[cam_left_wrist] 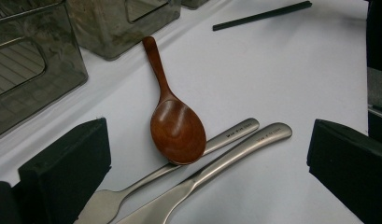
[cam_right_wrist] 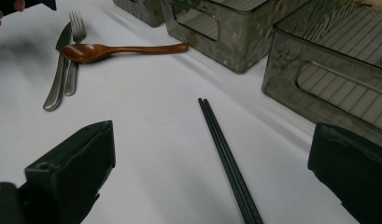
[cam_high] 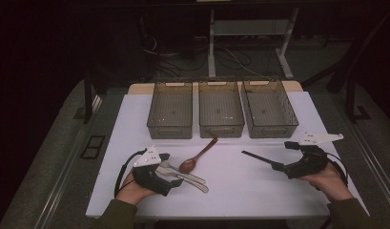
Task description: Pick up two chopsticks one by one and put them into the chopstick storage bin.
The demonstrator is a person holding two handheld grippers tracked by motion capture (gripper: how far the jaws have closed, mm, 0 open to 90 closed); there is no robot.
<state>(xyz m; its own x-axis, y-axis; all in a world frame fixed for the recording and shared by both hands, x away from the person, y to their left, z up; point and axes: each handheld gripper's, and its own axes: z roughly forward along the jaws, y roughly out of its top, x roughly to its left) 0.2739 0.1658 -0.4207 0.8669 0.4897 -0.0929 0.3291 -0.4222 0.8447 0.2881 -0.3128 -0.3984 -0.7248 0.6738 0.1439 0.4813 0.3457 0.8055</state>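
A brown wooden spoon (cam_high: pixel 197 155) (cam_left_wrist: pixel 177 128) lies on the white table top (cam_high: pixel 230 191), its bowl resting on a metal fork (cam_left_wrist: pixel 235 130) that lies beside a metal knife (cam_left_wrist: pixel 244 149). My left gripper (cam_high: pixel 165 172) (cam_left_wrist: pixel 209 140) is open low over the fork and knife ends, its jaws standing either side of them without touching. A pair of black chopsticks (cam_high: pixel 257 158) (cam_right_wrist: pixel 226 154) lies to the right. My right gripper (cam_high: pixel 284 156) (cam_right_wrist: pixel 214 140) is open with the near end of the chopsticks between its jaws.
Three smoky see-through bins (cam_high: pixel 169 129) (cam_high: pixel 221 130) (cam_high: pixel 273 130) stand side by side at the back of the table, all with nothing in them. The table's front edge (cam_high: pixel 207 215) runs just ahead of the person's hands.
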